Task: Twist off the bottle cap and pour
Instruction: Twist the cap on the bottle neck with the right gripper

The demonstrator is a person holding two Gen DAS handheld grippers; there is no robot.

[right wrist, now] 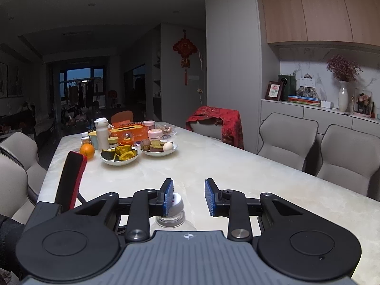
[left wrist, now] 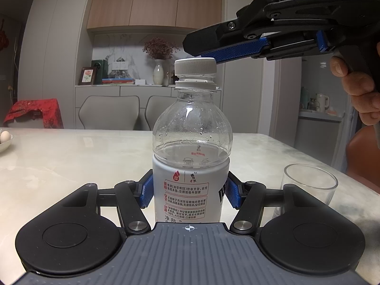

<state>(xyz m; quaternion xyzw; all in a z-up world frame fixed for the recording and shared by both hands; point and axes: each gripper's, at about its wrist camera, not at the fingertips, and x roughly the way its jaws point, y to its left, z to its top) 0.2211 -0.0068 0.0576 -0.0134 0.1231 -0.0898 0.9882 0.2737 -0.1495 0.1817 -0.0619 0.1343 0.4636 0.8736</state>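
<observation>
So the bottle point(left wrist: 192, 166) stood upright on the pale marble table point(left wrist: 71, 161), and the left gripper point(left wrist: 188, 193) had it clamped at the label, blue pads pressed into both sides. I'd guess gripping that low on the body was deliberate: it kept the bottle from spinning while leaving the whole neck free for the other tool.

That other tool, the right gripper point(right wrist: 188, 197), hung over the top with its jaws spread apart, not closed on anything. From its own camera the left pad sat right next to or on top of the white cap point(left wrist: 195, 66), with the other pad well off to the side, so it wasn't centred on it. In the left view one finger seemed to rest just above the cap's edge; touching or not, I couldn't tell.

The cap sat on the neck but looked raised a bit above its ring, so probably loose. Could fit either mid-unscrewing or being put back on.

A clear glass point(left wrist: 310, 185) stood just beside the bottle, close enough for a short tip. It looked empty, and the bottle held water up to about the label top.
</observation>
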